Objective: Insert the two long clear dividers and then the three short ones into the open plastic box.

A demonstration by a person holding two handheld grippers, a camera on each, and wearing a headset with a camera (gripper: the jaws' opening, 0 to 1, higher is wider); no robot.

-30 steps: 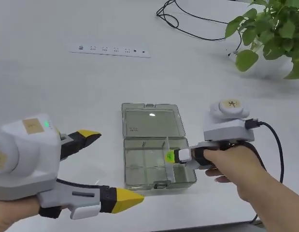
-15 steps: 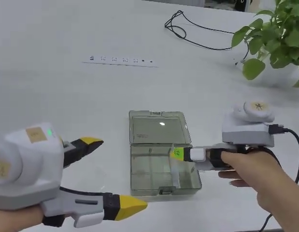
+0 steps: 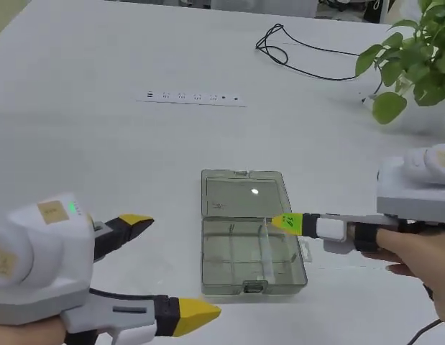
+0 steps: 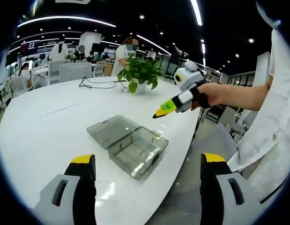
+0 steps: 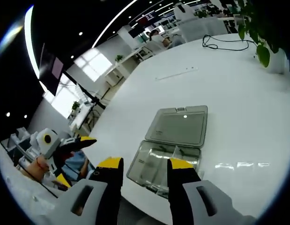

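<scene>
Now right gripper (image 3: 290, 223) nearer: jaws parted, empty, tip just above right rim of open box (image 3: 205, 255); clear divider (image 3: 268, 251) seated inside, long axis hinge-to-front; left gripper (image 3: 170, 266) wide, empty, well apart leftward.

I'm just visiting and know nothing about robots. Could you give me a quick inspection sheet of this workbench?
Surface: white table, glossy.
Job's things: open plastic box, lid laid flat; a clear divider stands inside.
Clutter: power strip.
Grippers: left gripper open wide, holding nothing; right gripper open, tip near the box's right side.
Cables: black cable looped at the far side.
Surroundings: potted plant; office with people behind.
</scene>
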